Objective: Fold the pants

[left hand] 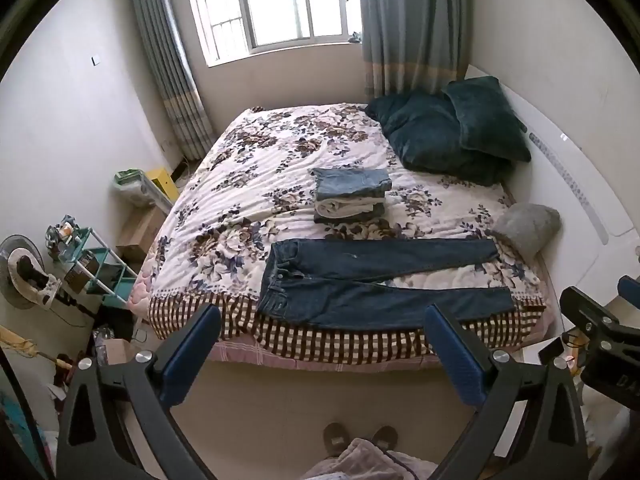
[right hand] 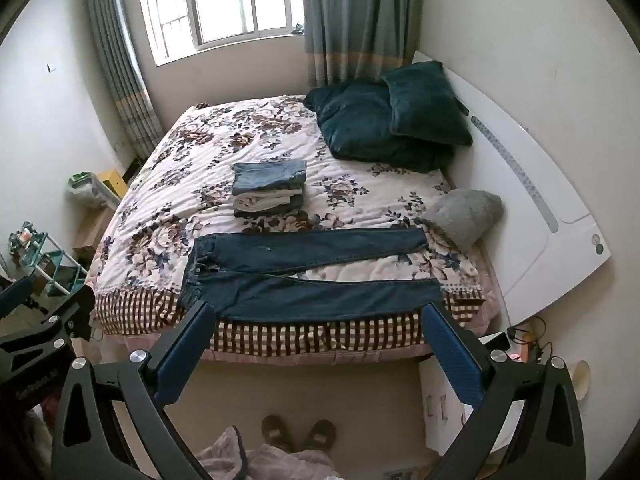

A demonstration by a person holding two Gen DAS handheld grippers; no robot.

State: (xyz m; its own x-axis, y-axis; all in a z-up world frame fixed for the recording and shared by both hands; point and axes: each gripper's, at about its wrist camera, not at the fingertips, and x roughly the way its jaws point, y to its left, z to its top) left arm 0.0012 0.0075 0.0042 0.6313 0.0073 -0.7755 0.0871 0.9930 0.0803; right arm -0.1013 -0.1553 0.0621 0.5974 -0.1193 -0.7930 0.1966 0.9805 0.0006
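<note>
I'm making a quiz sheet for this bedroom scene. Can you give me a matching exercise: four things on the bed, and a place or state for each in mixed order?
Things:
1. dark blue jeans
2. folded stack
3. teal pillows
4. grey cushion

Places or states:
A. piled at the far corner, below the curtain
B. spread flat along the near edge, legs apart
C. by the white headboard, beside the jeans' leg ends
D. mid-bed, light denim on top

Pairs: 1-B, 2-D, 3-A, 4-C

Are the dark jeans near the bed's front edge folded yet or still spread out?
Spread out. The dark jeans lie flat on the bed, both legs extended apart, unlike the folded stack behind them.
</note>
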